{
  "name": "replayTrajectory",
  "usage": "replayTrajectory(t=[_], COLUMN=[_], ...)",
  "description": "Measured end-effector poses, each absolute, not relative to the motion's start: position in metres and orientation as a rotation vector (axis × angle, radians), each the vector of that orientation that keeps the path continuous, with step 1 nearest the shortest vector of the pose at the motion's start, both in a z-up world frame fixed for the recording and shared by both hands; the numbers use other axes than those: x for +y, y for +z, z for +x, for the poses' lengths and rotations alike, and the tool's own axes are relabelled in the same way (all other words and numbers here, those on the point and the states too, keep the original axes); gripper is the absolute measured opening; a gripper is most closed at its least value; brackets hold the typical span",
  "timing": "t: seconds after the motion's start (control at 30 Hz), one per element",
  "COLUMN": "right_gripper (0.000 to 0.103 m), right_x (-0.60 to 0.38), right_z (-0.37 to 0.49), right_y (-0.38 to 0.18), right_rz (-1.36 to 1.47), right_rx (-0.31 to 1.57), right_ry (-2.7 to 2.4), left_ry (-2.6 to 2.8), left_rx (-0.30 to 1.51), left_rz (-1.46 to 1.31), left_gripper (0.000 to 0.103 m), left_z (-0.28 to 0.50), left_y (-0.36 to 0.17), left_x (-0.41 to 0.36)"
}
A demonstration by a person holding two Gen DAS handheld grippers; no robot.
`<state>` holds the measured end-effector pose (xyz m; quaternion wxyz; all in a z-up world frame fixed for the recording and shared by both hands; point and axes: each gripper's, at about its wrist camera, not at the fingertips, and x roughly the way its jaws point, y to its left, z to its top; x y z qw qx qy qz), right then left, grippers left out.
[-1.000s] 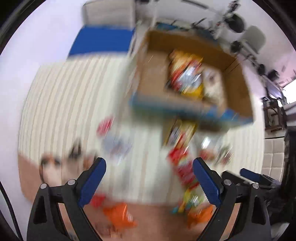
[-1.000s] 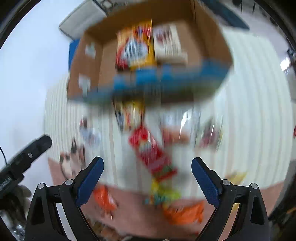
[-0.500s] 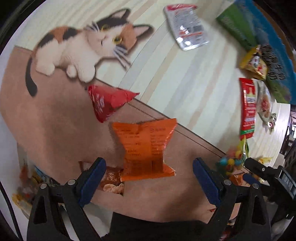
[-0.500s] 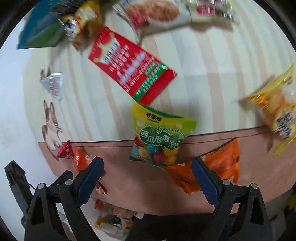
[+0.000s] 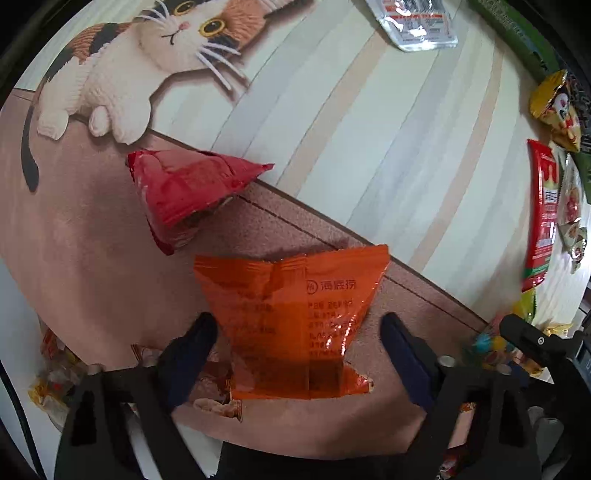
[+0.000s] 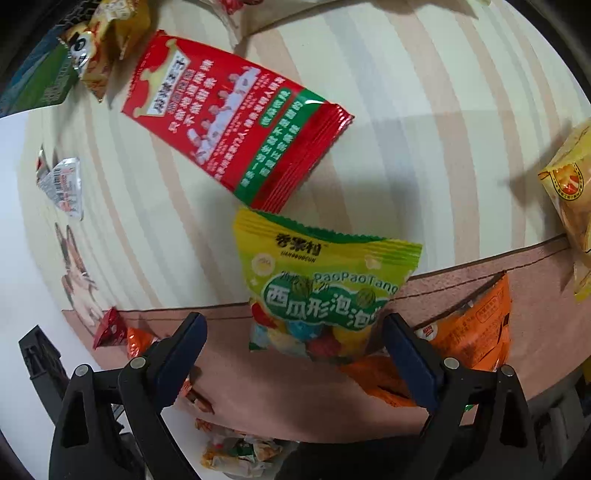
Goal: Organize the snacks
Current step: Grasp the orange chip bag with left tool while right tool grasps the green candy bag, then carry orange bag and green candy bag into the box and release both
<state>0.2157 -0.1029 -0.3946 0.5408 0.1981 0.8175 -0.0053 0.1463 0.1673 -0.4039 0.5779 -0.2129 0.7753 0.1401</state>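
Note:
An orange snack packet point(image 5: 295, 325) lies flat on the brown band of the mat. My left gripper point(image 5: 299, 343) points down over it with a finger on each side. Its jaws are closing on the packet, but the pads stand just clear of its edges. A yellow-green candy bag point(image 6: 321, 288) lies across the seam between the striped part and the brown band. My right gripper point(image 6: 293, 332) hangs open above its lower end, and the bag's bottom lies between the fingers, not gripped.
A red triangular packet point(image 5: 184, 192) lies just beyond the orange one. A long red-green packet point(image 6: 229, 125) sits above the candy bag, another orange packet point(image 6: 472, 332) to its right, a yellow one point(image 6: 569, 199) at the far right. A silver packet point(image 5: 413, 22) lies near the mat's cat picture point(image 5: 140, 66).
Both grippers have dropped from looking at the cardboard box to close above the mat. The left jaws have narrowed around the orange packet. The right jaws keep the same width.

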Motion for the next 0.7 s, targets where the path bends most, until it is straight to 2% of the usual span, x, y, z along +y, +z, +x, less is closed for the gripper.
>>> replayTrajectory(t=[0.07, 0.3, 0.4, 0.5, 0.57, 0.6, 0.7], right_gripper=[0.095, 0.094, 0.090, 0.080, 0.065, 0.061, 0.059], right_x=[-0.102, -0.086, -0.075, -0.067, -0.060, -0.056, -0.050], right_z=[0.216, 0.216, 0.216, 0.213, 0.211, 0.210, 0.207], right_y=[-0.397, -0.397, -0.396, -0.393, -0.388, -0.385, -0.381], right_rz=[0.472, 0.374, 0.326, 0.259, 0.211, 0.186, 0.185], right_rx=[1.943, 1.941, 1.934, 1.909, 1.874, 1.850, 1.816], right_ry=[-0.029, -0.049, -0.069, -0.105, -0.110, -0.109, -0.084], left_ry=[0.328, 0.346, 0.343, 0.343, 0.344, 0.345, 0.340], left_rx=[1.819, 1.808, 1.804, 1.801, 1.796, 1.793, 1.776], left_rz=[-0.501, -0.452, -0.441, -0.433, -0.409, -0.396, -0.347], left_gripper=[0.061, 0.055, 0.053, 0.050, 0.048, 0.047, 0.044], left_z=[0.148, 0.149, 0.152, 0.158, 0.163, 0.163, 0.164], left_y=[-0.407, -0.405, -0.402, -0.399, -0.394, -0.390, -0.381], left_x=[0.163, 0.155, 0.155, 0.151, 0.147, 0.142, 0.131])
